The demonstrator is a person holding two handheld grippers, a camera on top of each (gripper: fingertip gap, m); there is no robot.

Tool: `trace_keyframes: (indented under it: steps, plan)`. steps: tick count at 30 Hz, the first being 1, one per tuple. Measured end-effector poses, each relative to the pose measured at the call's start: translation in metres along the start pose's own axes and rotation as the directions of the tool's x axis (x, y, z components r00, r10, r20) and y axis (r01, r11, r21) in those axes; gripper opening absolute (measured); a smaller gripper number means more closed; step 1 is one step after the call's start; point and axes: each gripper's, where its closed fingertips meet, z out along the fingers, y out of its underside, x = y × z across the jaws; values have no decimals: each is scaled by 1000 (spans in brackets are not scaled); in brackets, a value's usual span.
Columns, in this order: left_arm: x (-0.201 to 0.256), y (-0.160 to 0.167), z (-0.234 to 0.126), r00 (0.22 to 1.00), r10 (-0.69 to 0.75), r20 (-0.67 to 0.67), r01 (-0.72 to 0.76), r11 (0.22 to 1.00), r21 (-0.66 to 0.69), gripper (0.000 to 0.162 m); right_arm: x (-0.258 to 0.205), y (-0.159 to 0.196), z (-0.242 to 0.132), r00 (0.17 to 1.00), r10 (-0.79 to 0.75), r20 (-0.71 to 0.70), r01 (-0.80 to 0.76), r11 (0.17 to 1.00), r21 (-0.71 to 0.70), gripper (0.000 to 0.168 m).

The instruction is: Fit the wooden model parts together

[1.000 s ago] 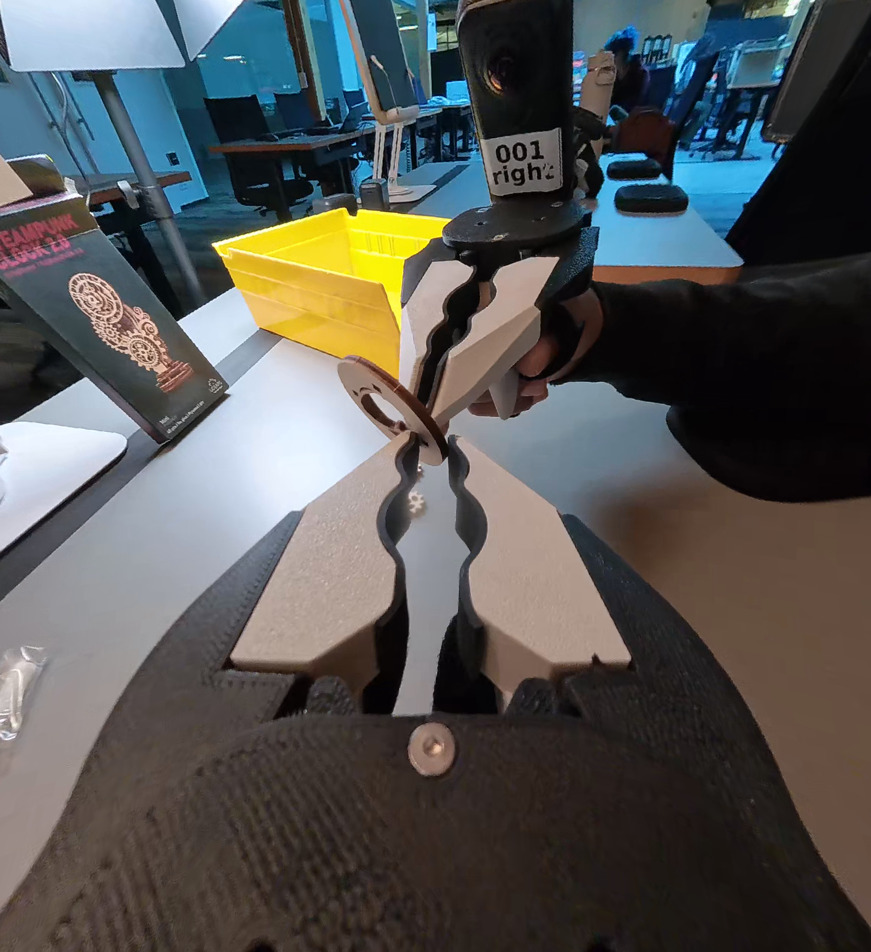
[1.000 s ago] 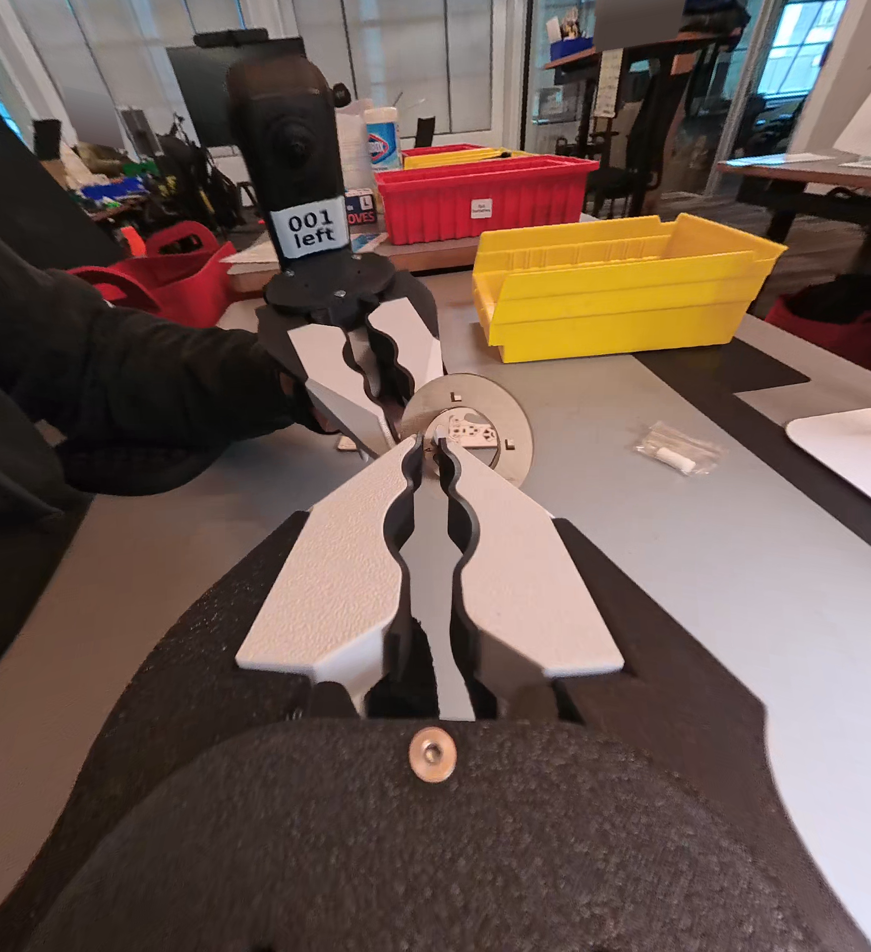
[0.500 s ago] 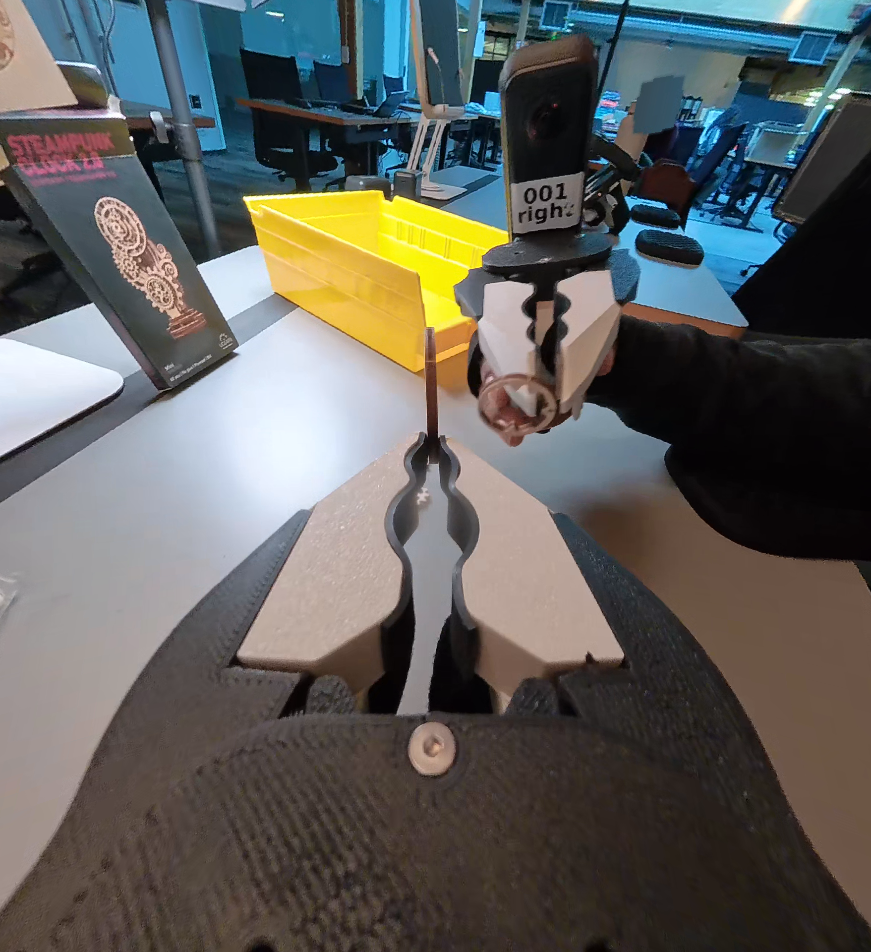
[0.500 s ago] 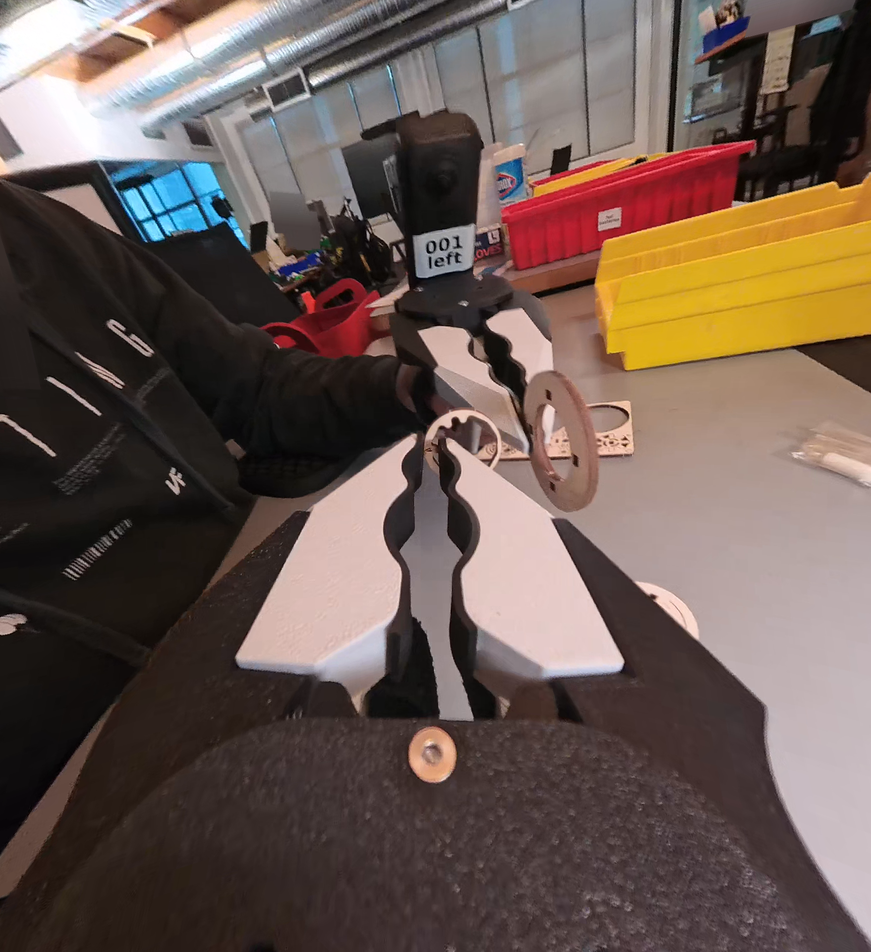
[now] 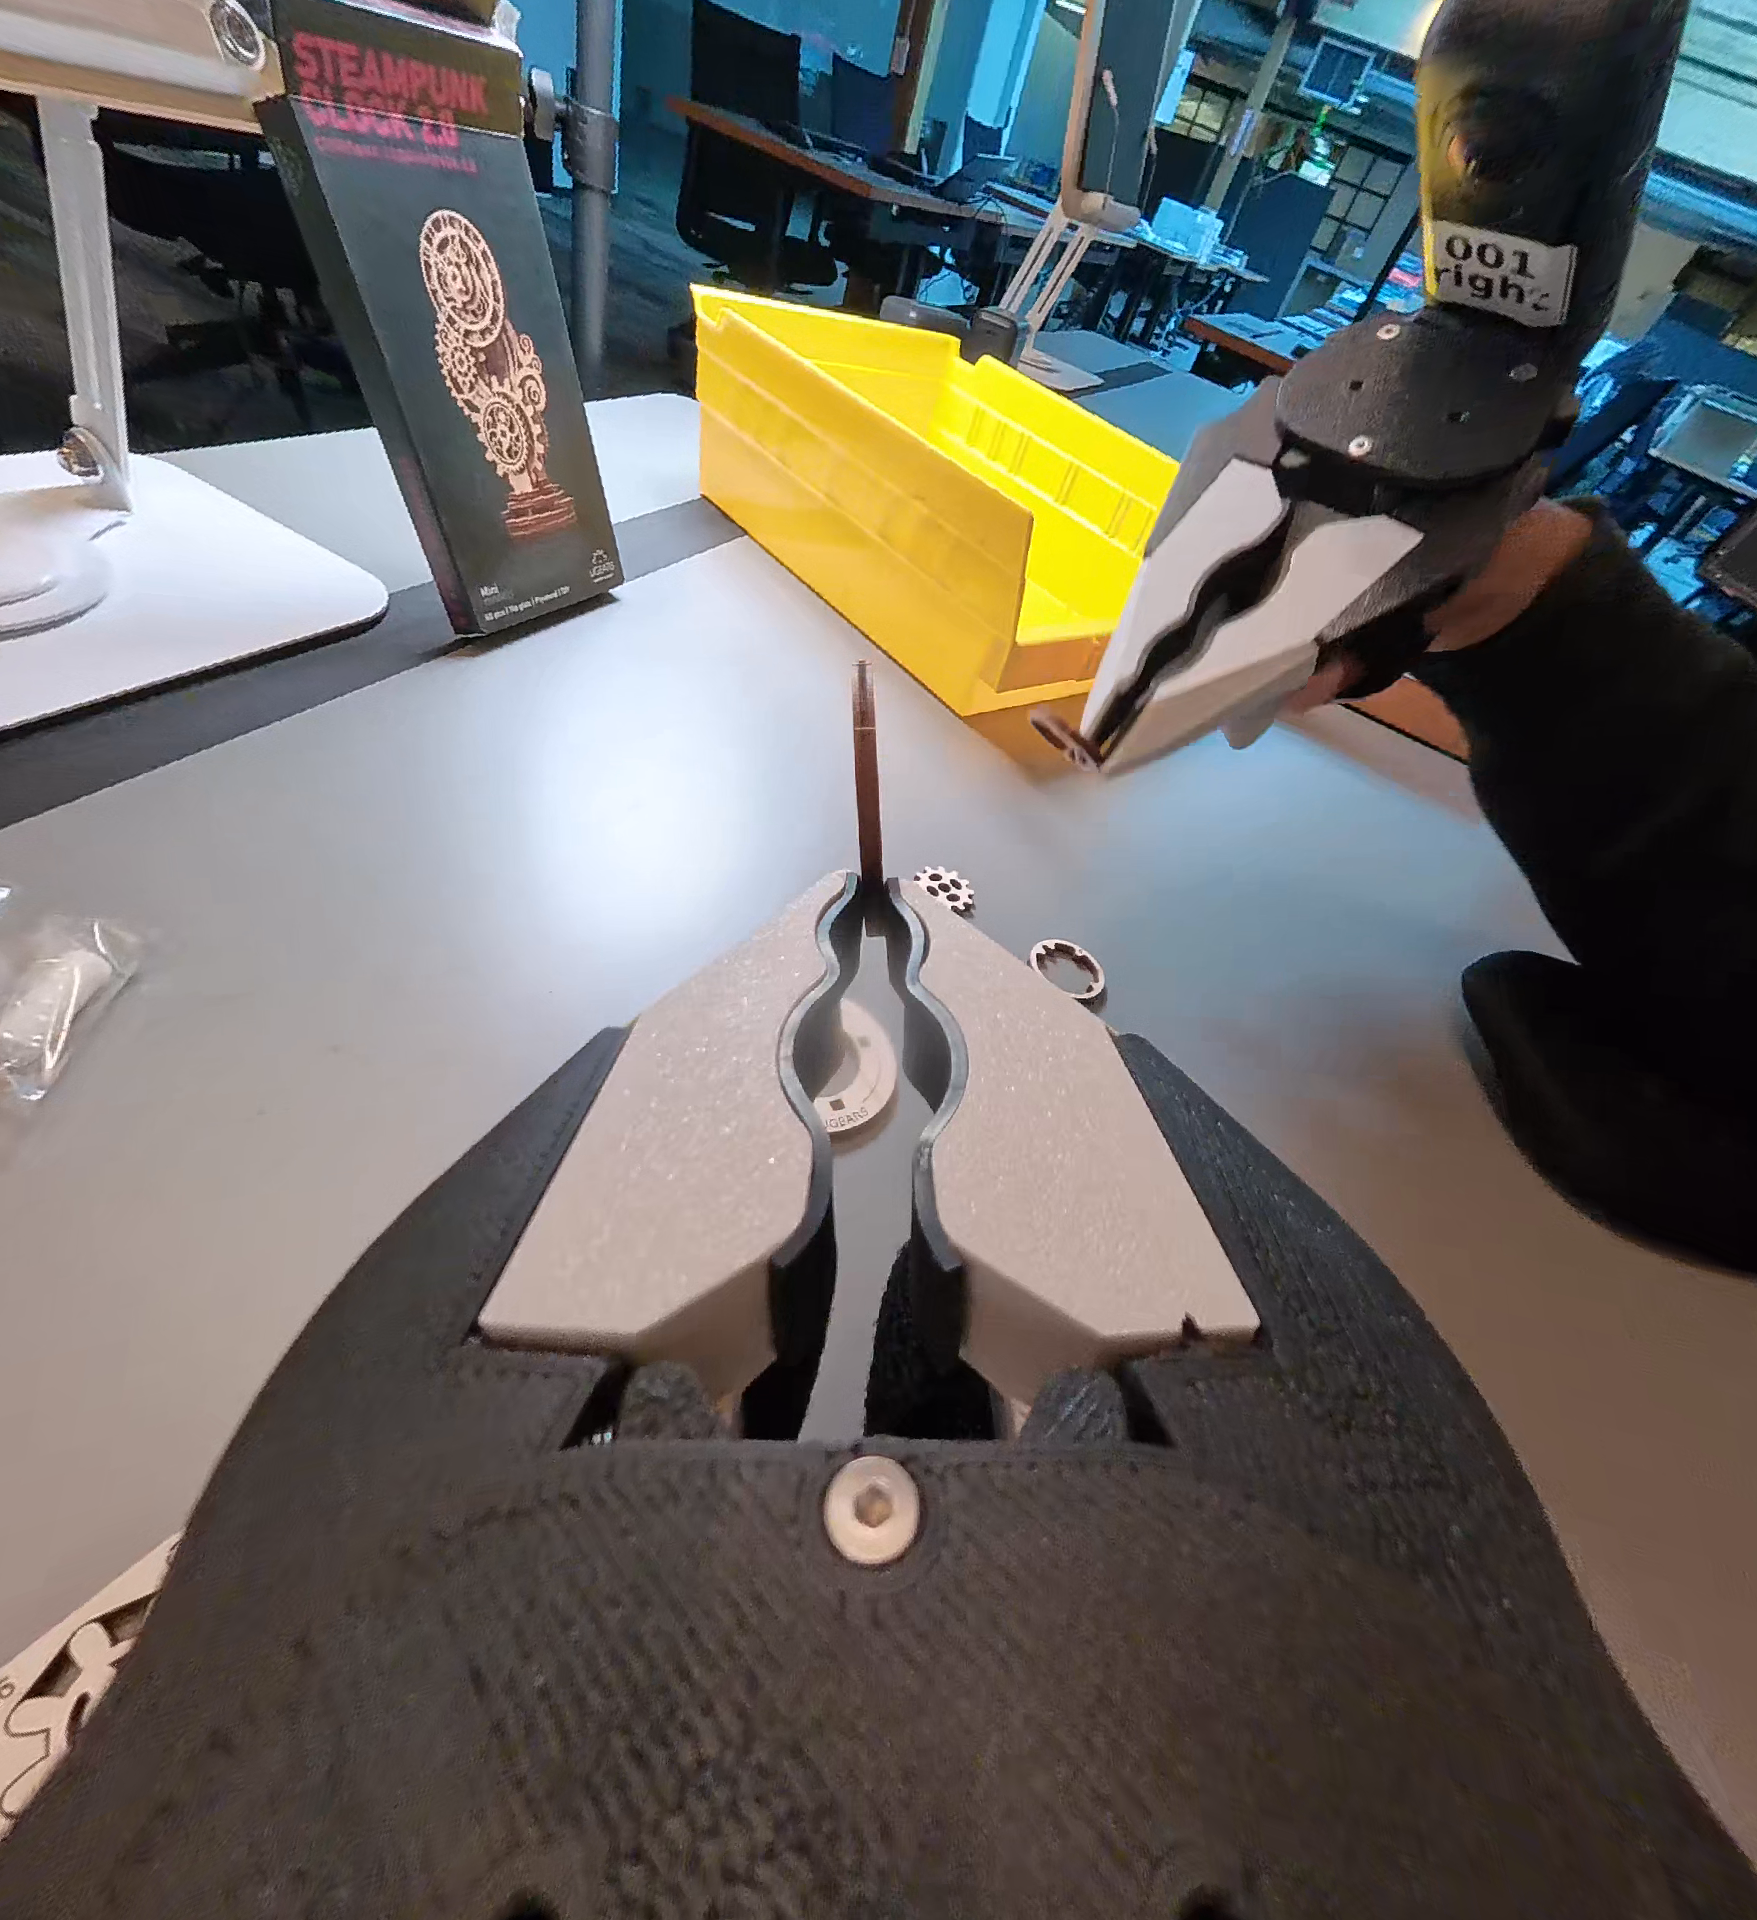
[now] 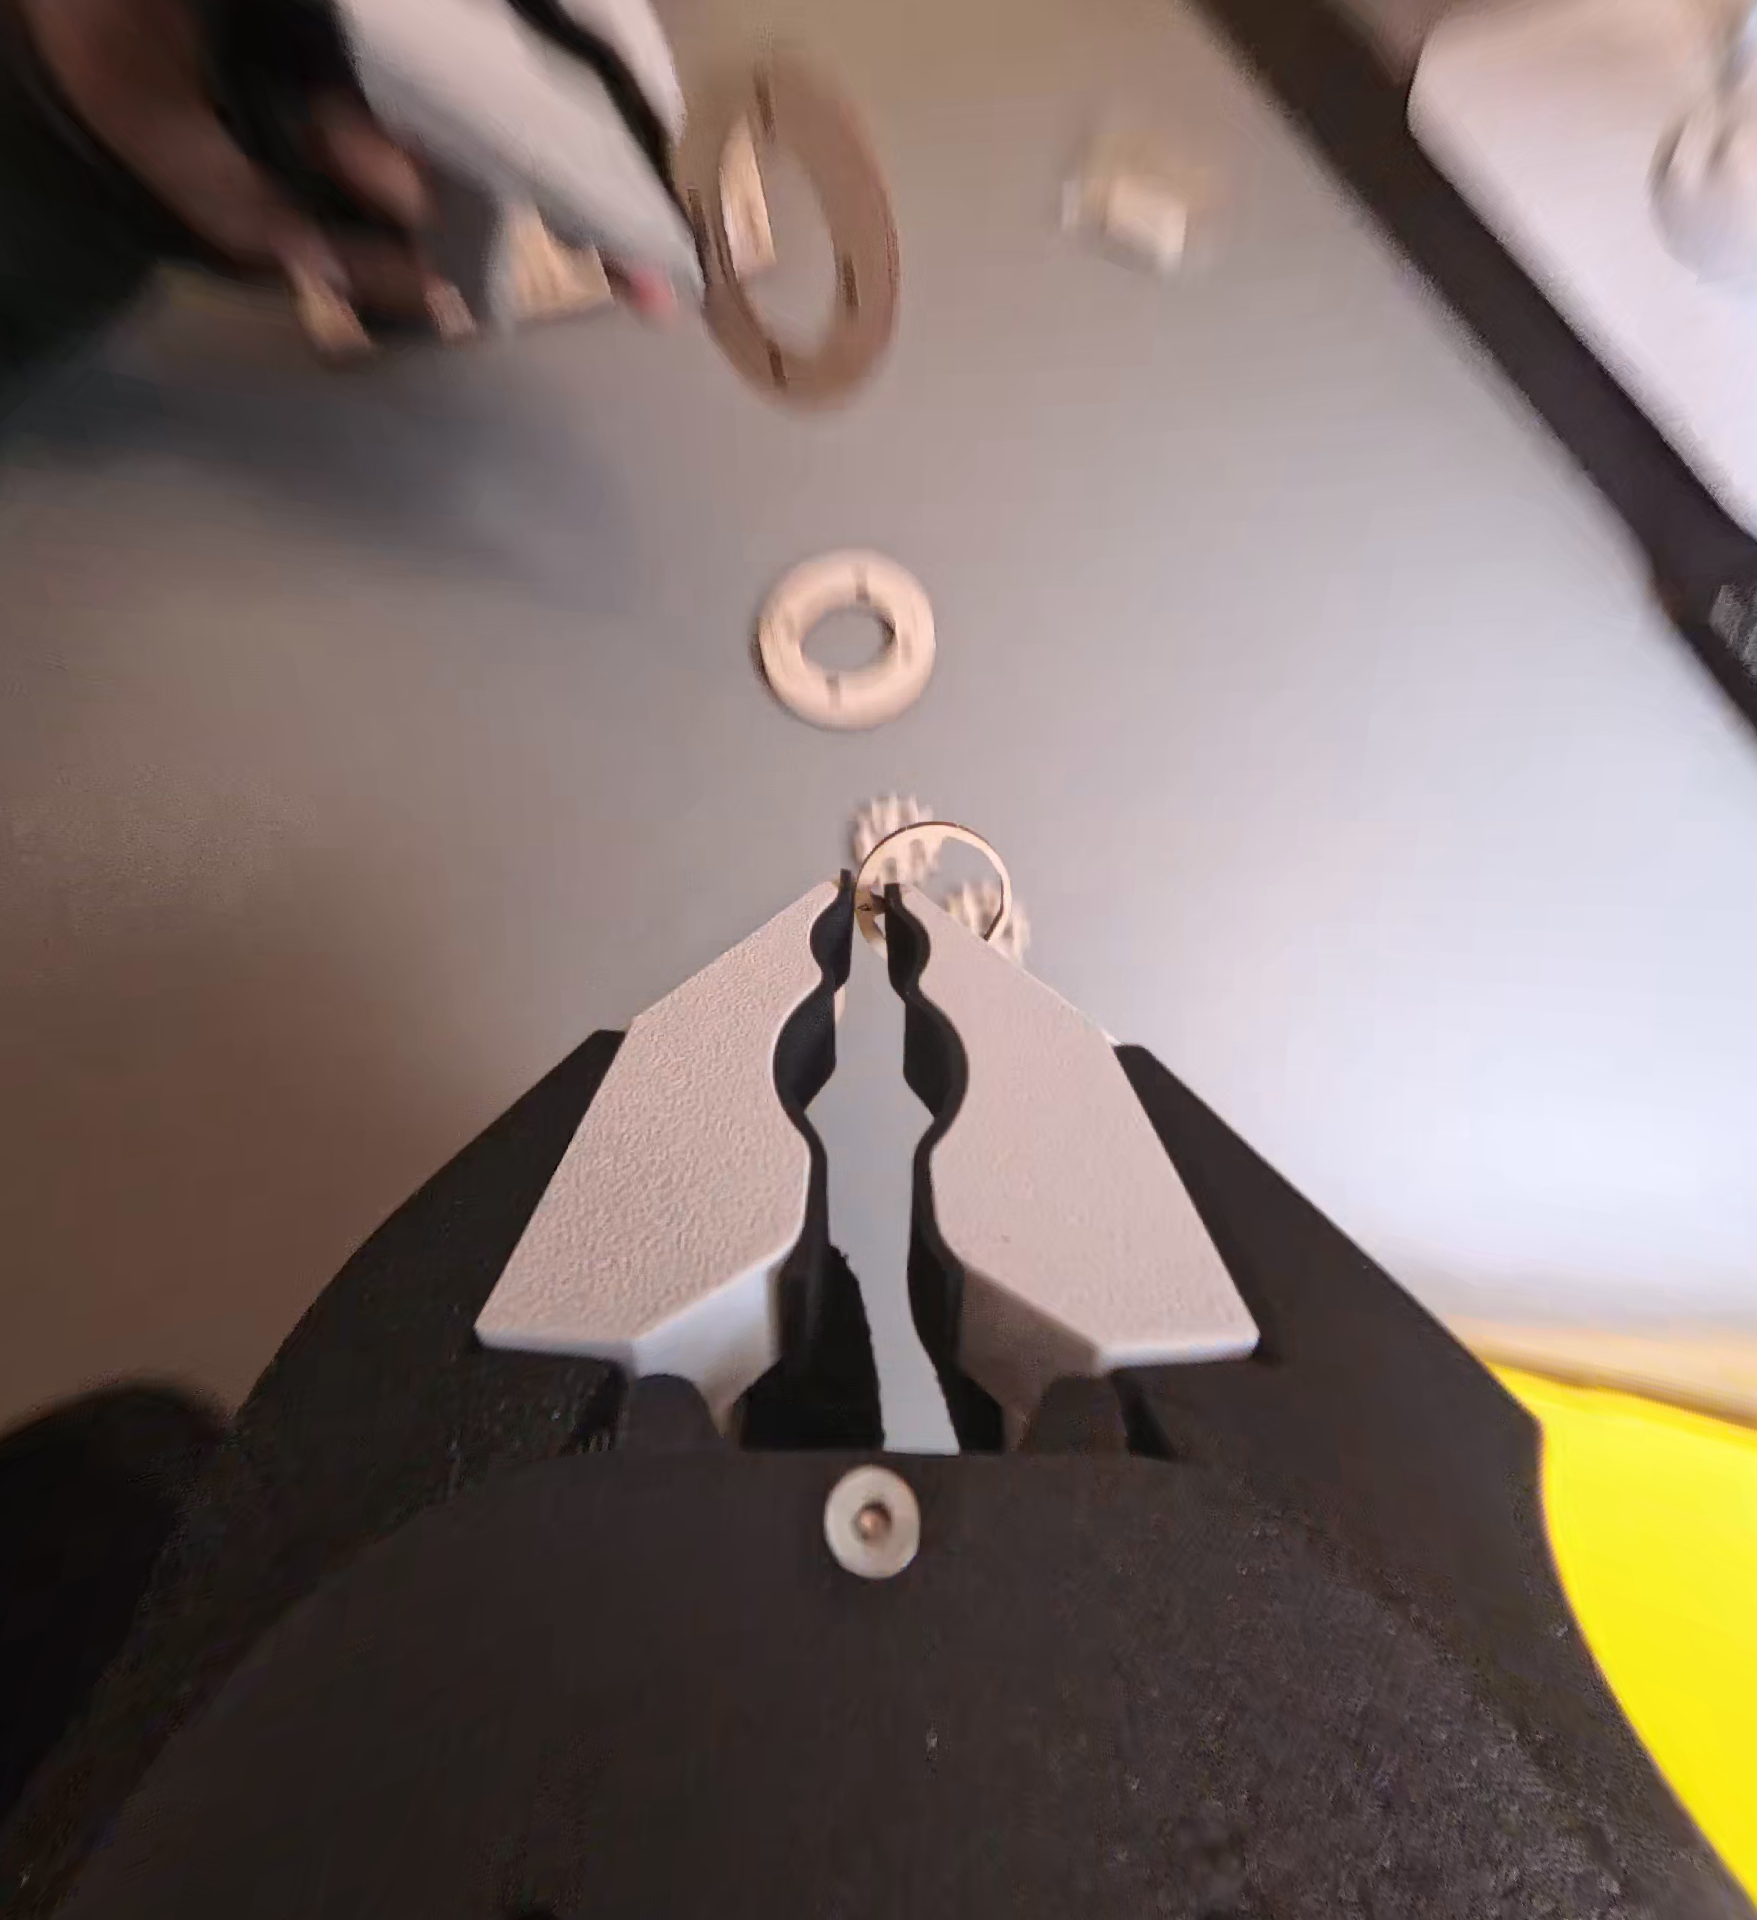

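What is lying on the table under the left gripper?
Between the left gripper's fingers shows part of a pale wooden disc on the table; the fingers cover the rest.

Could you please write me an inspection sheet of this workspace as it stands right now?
Surface: grey table with a dark strip toward the far side.
Job's things: large wooden disc seen edge-on in the left tongs; thin wooden ring in the right tongs; small gear, toothed ring and a flat washer lie loose on the table.
Clutter: clear plastic bag, yellow bin, kit box, punched part sheet.
Grippers: both tongs shut on their parts.
Cables: nothing seen.
Surroundings: white stand base; office desks behind.
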Motion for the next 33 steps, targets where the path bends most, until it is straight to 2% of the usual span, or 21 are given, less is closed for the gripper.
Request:
trace_keyframes:
  steps: [2,4,6,9,14,16,18,22,24,27,29,31,33]
  plan:
    - [0,1,1,1000,-2,0,2,1000,-2,2,0,43,1,1000,12,-16,-16,969,-246,3]
    - [0,3,2,1000,-3,-1,3,1000,-7,2,3,72,-2,998,22,-52,-41,917,-397,3]
    - [1,5,3,1000,0,-2,0,1000,-13,2,1,80,-1,998,45,-44,-59,898,-436,3]
    - [1,7,4,1000,4,-2,-4,1000,-19,2,13,90,-4,994,28,-109,-78,866,-494,3]
    - [1,8,4,1000,1,-6,-1,1000,-22,2,27,101,-3,985,5,-175,-99,840,-533,4]
    - [0,8,3,1000,-1,-5,1,1000,-22,2,29,102,-7,980,-14,-197,-99,828,-552,9]
    - [-1,8,3,1000,-4,-3,4,1000,-21,2,24,87,-12,982,-28,-187,-72,859,-507,17]
    - [-3,9,3,1000,-15,-5,15,1000,-20,2,7,62,-18,991,-37,-125,-21,903,-430,21]
    - [-3,10,3,1000,-22,-5,22,1000,-22,2,-5,55,-8,997,-37,-62,9,915,-403,25]
    - [-4,10,2,1000,-21,-3,21,1000,-23,2,-22,58,22,999,-53,4,50,901,-431,50]
    - [-5,10,1,1000,-22,-1,22,1000,-22,2,-28,65,39,997,-81,19,81,886,-457,55]
    - [-6,10,1,1000,-28,-1,28,999,-20,2,-30,56,47,995,-100,15,98,904,-417,46]
    - [-7,10,0,999,-33,-1,33,999,-19,2,-27,56,48,995,-104,9,98,900,-425,27]
